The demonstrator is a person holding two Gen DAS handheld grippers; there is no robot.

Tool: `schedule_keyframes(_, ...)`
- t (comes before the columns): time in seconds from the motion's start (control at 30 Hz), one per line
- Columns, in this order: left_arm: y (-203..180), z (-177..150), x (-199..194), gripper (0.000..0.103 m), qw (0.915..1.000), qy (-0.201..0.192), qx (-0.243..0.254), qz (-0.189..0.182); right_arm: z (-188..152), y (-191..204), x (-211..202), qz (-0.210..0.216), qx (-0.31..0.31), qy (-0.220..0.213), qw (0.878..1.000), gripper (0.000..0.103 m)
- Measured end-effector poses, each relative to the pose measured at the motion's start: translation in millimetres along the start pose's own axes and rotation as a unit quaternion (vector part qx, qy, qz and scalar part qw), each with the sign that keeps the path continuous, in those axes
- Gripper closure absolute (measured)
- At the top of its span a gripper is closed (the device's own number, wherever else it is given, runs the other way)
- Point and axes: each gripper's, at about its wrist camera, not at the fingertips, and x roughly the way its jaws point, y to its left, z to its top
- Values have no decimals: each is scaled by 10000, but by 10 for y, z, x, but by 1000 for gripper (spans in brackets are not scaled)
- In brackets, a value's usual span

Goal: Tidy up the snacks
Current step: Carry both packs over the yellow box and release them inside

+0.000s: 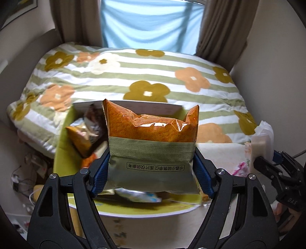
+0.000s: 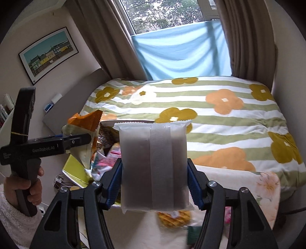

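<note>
My left gripper (image 1: pixel 152 172) is shut on an orange and olive snack packet (image 1: pixel 153 141), held above a green-lined box (image 1: pixel 65 153) that holds several snack packets (image 1: pixel 84 136). My right gripper (image 2: pixel 154 183) is shut on a frosted grey snack packet (image 2: pixel 154 164), held upright to the right of the box. In the right wrist view the left gripper (image 2: pixel 76 142) and its orange packet (image 2: pixel 86 124) show at the left, over the box (image 2: pixel 73 170). The right gripper also shows at the far right of the left wrist view (image 1: pixel 267 162).
The box stands on a bed with a striped flower duvet (image 1: pixel 153 76). A yellow waffle packet (image 2: pixel 175 218) lies on a pale blanket (image 2: pixel 239 183) below my right gripper. Curtains and a window (image 2: pixel 166 15) are behind. Cables (image 1: pixel 19 183) lie on the floor at left.
</note>
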Motion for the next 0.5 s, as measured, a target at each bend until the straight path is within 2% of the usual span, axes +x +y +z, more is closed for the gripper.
schedule_keyframes(0.23,583,31,373,27,9995,311,-52,-85,130,481,504,24,-46,176,9998,45)
schedule_keyframes(0.5,702,268,1017,27,9966,777,135,-244,179,618,1032,-122,249,481,9985,45)
